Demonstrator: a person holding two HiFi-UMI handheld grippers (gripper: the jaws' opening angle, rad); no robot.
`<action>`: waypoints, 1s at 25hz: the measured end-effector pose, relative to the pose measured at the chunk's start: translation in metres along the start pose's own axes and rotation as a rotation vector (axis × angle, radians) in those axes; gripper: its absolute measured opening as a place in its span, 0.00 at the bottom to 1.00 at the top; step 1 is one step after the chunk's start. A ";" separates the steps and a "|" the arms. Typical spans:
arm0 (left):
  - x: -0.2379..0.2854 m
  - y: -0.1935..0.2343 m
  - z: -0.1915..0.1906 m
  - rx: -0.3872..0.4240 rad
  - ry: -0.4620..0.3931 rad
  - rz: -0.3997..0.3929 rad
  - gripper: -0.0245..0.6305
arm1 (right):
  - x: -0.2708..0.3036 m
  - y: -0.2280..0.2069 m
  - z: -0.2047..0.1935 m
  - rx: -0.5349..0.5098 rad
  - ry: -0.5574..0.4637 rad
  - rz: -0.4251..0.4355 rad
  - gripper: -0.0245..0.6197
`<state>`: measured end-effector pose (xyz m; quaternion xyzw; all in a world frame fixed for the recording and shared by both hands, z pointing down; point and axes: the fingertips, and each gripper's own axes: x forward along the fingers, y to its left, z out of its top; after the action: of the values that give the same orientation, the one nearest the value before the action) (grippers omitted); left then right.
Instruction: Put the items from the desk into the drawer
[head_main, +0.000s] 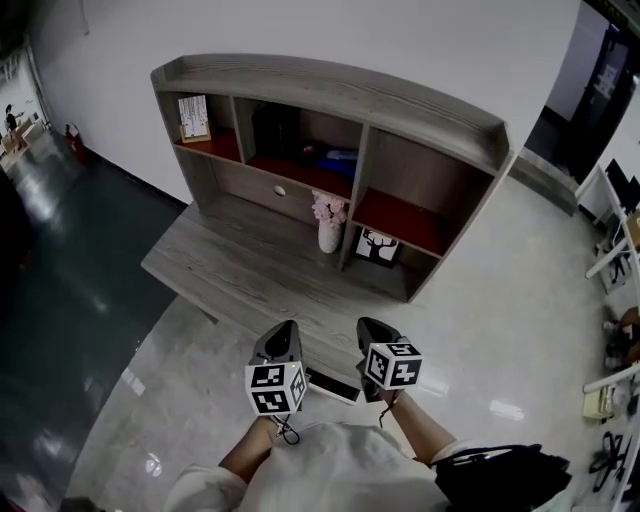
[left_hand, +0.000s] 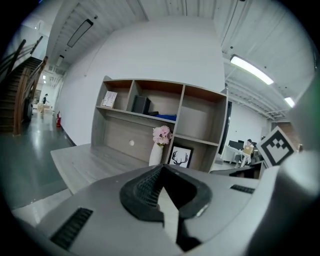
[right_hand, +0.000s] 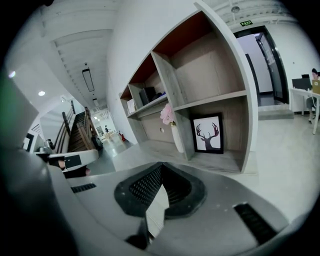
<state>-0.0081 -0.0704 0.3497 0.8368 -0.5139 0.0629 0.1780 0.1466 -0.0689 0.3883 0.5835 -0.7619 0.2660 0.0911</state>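
Observation:
A grey wooden desk (head_main: 240, 270) carries a hutch of open shelves. On the desk stand a white vase of pink flowers (head_main: 329, 225) (left_hand: 159, 145) (right_hand: 172, 127) and a framed deer picture (head_main: 377, 247) (left_hand: 180, 156) (right_hand: 208, 133). The drawer (head_main: 279, 190) (left_hand: 131, 143) under the middle shelf is closed and has a round knob. A dark flat item (head_main: 330, 385) lies at the desk's near edge. My left gripper (head_main: 285, 330) (left_hand: 161, 168) and right gripper (head_main: 366, 326) (right_hand: 161, 166) hover side by side over that edge. Both are shut and hold nothing.
The shelves hold a small book (head_main: 193, 117), a black box (head_main: 275, 130) and a blue item (head_main: 338, 157). Glossy floor surrounds the desk. White office desks (head_main: 615, 240) stand at the right and a staircase (left_hand: 20, 90) rises at the far left.

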 end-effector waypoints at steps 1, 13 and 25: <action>0.002 -0.002 0.004 0.004 -0.003 -0.008 0.03 | -0.001 -0.002 0.004 -0.007 -0.007 -0.004 0.04; 0.017 -0.010 0.006 0.005 -0.006 -0.006 0.03 | -0.014 -0.016 0.031 -0.091 -0.067 -0.052 0.04; 0.020 -0.020 -0.006 -0.006 0.010 -0.001 0.03 | -0.012 -0.018 0.025 -0.101 -0.053 -0.046 0.04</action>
<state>0.0189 -0.0771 0.3563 0.8362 -0.5128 0.0653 0.1832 0.1712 -0.0747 0.3675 0.6022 -0.7629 0.2098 0.1063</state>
